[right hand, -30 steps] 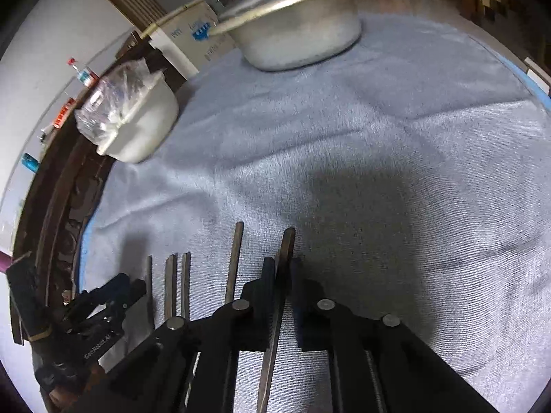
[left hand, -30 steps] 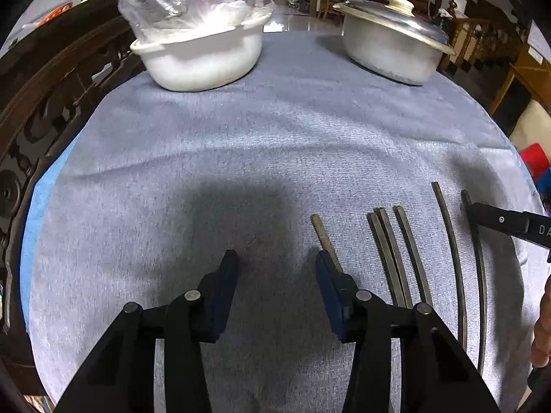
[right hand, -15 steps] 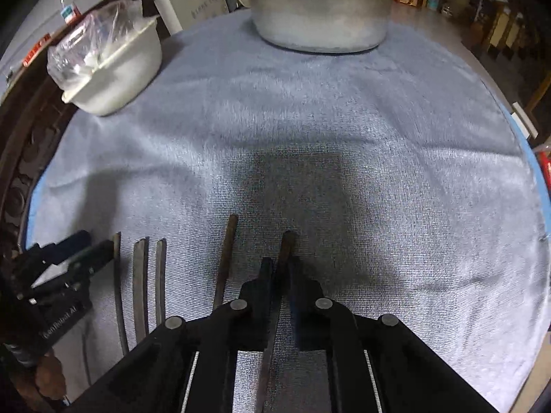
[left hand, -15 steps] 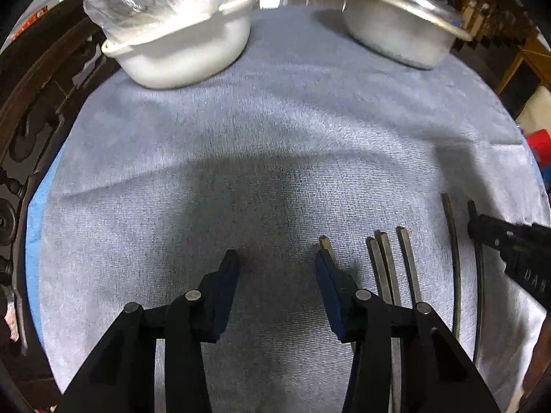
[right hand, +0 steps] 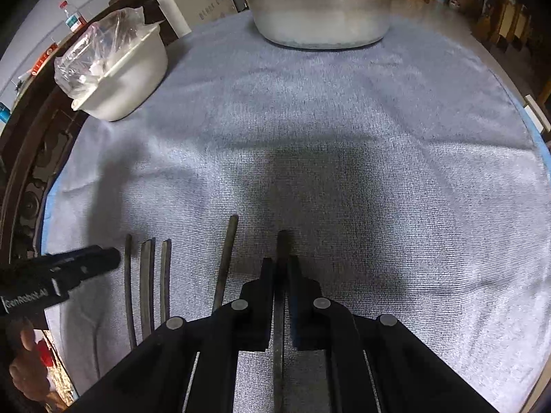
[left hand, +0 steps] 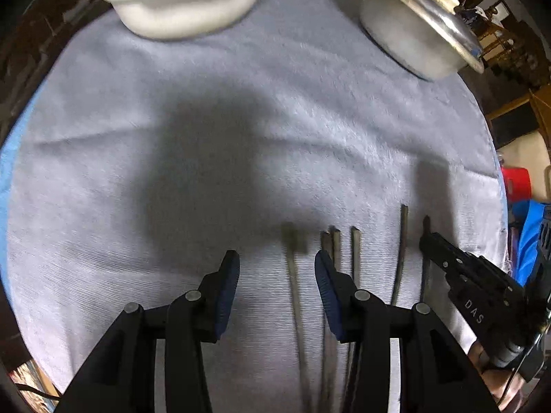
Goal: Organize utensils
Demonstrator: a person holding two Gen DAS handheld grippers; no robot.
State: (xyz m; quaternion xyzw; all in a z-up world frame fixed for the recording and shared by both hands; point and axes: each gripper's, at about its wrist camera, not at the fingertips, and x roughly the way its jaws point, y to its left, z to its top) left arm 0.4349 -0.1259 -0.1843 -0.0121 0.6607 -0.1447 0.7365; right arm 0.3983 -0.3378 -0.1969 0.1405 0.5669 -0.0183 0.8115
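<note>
Several dark chopsticks lie side by side on the grey cloth [left hand: 241, 120]. My left gripper [left hand: 275, 275] points down at the left end of the row, open. The leftmost chopstick [left hand: 295, 309] runs between its blue pads without touching either. Three more chopsticks [left hand: 354, 251] lie just to its right. My right gripper [right hand: 280, 261] is shut on the rightmost chopstick [right hand: 283, 241], whose end sticks out past the fingertips. Another chopstick [right hand: 225, 261] lies just left of it. In the left wrist view the right gripper [left hand: 427, 241] comes in from the right. The left gripper [right hand: 110, 258] shows at the left edge of the right wrist view.
A white bowl [right hand: 127, 69] with a clear plastic bag in it stands at the far left of the cloth. A lidded metal pot [right hand: 320, 10] stands at the far right. A dark carved wooden rim [right hand: 38, 172] borders the cloth on the left. A person's hand [right hand: 27, 371] holds the left gripper.
The left gripper has tipped further down and shifted right, so the leftmost chopstick now lies between its fingers instead of by the right one. The right gripper stays shut on its chopstick.
</note>
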